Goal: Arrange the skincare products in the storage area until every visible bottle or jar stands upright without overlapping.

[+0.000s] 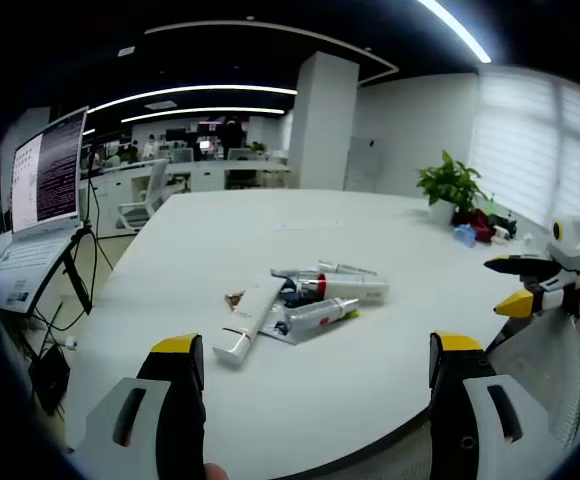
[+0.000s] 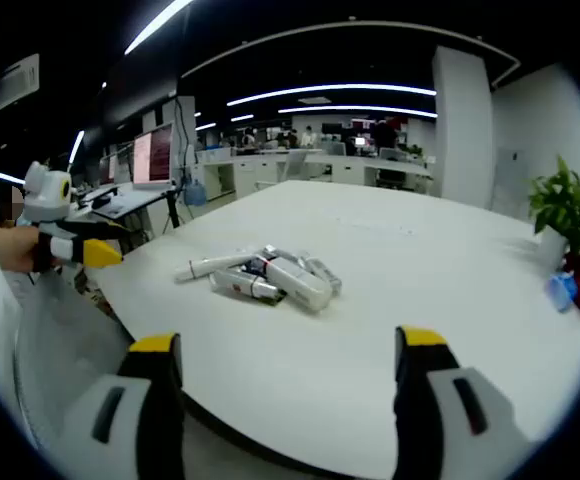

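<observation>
Left gripper view shows the left gripper (image 1: 310, 365) nearest, its fingers spread wide and holding nothing; beyond them, on the white tabletop (image 1: 370, 250), the skincare tubes (image 1: 305, 295) lie flat in an overlapping heap, so none stands upright yet; farther right stands a potted plant (image 1: 452, 185). Right gripper view shows the right gripper (image 2: 288, 365) also spread and empty, apparently ready to approach the heap; a laptop (image 2: 155, 158) sits far behind.

Bright, even office light from long ceiling strips (image 1: 210, 92), plus daylight through the blinds (image 1: 530, 130). The white worktop (image 2: 390, 290) glows, shadows faint and soft beneath the tubes (image 1: 310, 295). Fisheye bends straight lines hard at the edges; far desks blur.
</observation>
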`<state>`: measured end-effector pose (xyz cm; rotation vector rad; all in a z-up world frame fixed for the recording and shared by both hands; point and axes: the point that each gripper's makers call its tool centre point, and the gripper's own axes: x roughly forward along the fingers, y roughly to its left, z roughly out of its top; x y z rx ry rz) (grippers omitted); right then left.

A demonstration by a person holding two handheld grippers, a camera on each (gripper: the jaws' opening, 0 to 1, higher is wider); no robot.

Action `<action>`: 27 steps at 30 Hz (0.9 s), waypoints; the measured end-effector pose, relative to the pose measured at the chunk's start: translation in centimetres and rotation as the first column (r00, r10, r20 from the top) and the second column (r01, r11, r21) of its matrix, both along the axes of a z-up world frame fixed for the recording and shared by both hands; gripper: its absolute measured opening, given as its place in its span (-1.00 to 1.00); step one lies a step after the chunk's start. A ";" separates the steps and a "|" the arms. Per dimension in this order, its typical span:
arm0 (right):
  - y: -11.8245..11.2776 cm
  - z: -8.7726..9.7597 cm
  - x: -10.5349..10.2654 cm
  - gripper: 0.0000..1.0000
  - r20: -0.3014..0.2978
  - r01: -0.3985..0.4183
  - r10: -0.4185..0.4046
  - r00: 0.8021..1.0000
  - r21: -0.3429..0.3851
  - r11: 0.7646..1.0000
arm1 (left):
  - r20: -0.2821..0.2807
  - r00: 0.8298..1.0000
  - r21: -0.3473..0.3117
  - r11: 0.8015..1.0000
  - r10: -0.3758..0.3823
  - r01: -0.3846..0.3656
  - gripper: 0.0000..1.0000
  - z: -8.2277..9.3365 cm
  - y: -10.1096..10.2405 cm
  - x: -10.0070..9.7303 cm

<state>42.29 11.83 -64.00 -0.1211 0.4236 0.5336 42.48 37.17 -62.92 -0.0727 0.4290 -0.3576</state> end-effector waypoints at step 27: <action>0.1 -0.2 -0.1 0.75 -0.013 -0.004 0.004 1.000 0.000 1.000 | 0.006 1.000 -0.006 1.000 -0.005 0.005 0.84 0.1 0.0 0.0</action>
